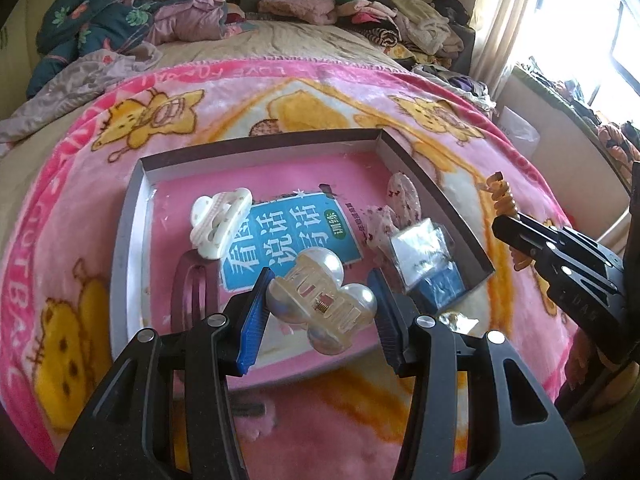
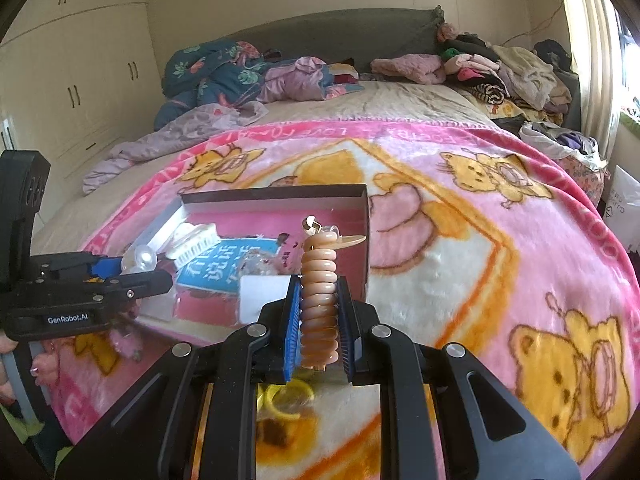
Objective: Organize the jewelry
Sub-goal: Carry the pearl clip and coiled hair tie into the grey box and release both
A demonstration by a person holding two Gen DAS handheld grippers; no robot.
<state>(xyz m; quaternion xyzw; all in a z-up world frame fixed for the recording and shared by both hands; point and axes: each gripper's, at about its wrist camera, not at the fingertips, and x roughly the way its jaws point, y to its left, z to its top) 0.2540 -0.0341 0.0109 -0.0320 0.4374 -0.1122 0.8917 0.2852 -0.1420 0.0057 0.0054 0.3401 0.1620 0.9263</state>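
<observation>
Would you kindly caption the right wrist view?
Right gripper holding a coiled hair tie near the box.

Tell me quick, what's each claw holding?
Left claw: closed on the clear pearly plastic hair clip.
Right claw: closed on the peach spiral coil hair tie.

A pink plush blanket printed with yellow cartoon bears [image 2: 500, 248] is spread over a bed with a beige sheet [image 2: 400, 104]. A dark grey padded headboard [image 2: 340, 32] is seen behind it. A crumpled dark-blue floral quilt [image 2: 208, 72] is heaped at the far left of the bed, and a pile of mixed folded clothes [image 2: 512, 68] at the far right. Cream wardrobe doors with dark handles [image 2: 72, 72] are seen along the left wall, and pale curtains [image 1: 500, 20] hang by a bright window [image 1: 616, 48].
</observation>
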